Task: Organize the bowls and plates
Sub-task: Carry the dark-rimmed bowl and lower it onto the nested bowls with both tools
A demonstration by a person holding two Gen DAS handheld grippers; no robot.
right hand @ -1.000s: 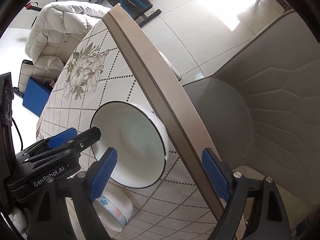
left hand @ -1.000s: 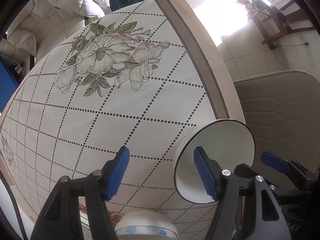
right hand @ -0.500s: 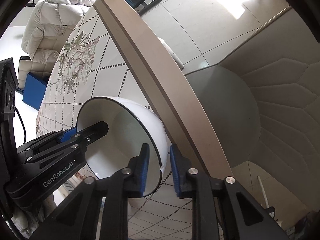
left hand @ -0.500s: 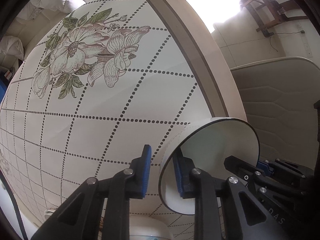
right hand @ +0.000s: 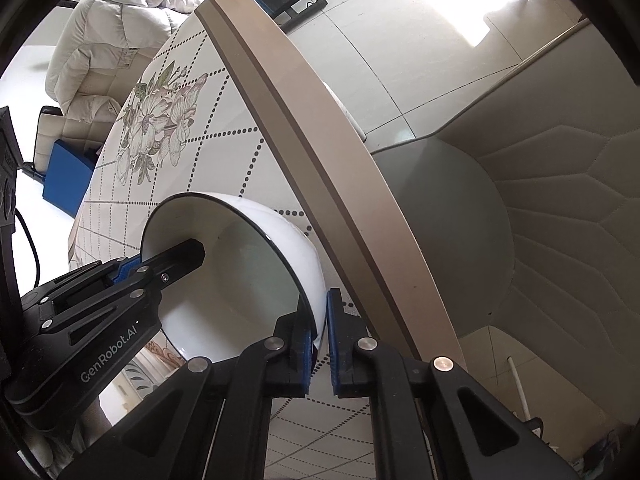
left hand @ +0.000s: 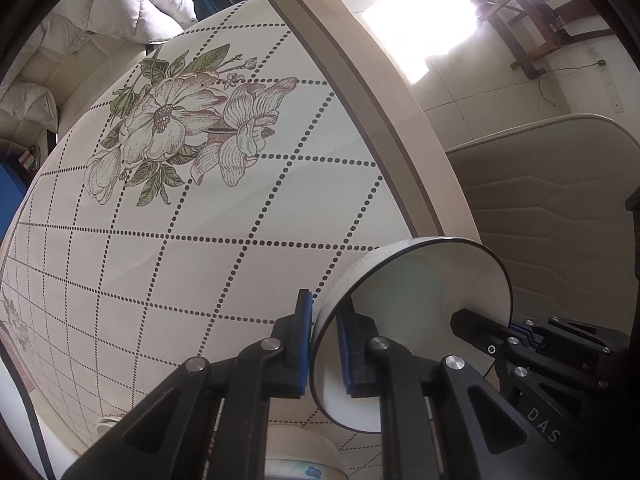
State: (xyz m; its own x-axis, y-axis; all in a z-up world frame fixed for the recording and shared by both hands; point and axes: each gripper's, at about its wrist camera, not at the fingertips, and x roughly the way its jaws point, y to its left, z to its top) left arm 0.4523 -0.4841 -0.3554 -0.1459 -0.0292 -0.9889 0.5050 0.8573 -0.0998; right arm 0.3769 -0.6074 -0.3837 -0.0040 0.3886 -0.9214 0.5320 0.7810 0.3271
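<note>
Bowl (left hand: 420,320) (white, dark-rimmed) on the table (left hand: 200,260): left gripper (left hand: 325,344) and right gripper (right hand: 319,342) each pinch its rim, opposite sides.

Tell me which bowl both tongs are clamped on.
The plain white bowl with the thin dark rim, near the table edge. Left tongs and right tongs grip opposite walls; the blue-flowered bowl lies untouched.
</note>
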